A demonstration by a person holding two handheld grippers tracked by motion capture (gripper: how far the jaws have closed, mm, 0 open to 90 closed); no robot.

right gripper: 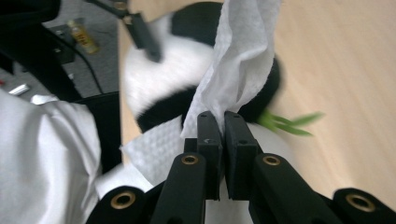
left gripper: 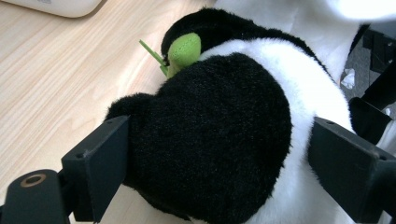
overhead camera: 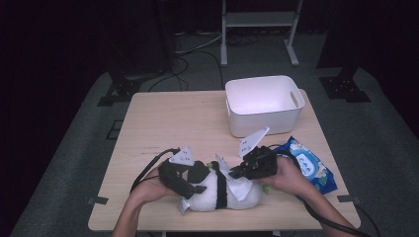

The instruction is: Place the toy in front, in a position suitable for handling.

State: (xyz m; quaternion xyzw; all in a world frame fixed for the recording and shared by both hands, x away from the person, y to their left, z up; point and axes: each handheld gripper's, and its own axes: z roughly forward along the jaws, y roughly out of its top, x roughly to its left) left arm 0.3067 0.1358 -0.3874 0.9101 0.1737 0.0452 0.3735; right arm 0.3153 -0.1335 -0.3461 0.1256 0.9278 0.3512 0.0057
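The plush panda (overhead camera: 222,190) is white with black patches and carries a bright green leaf sprig (left gripper: 180,51). A plain white wipe (right gripper: 238,60) with a fine embossed weave lies over it; the wipes pack (overhead camera: 309,165) is blue with white print. The storage bin (overhead camera: 264,121) is white, the table (overhead camera: 173,123) pale wood-grain.

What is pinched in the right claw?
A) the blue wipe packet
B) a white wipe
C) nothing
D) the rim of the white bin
B: in the right gripper view the right claw has its jaws shut on a white wipe that hangs over the panda plush.
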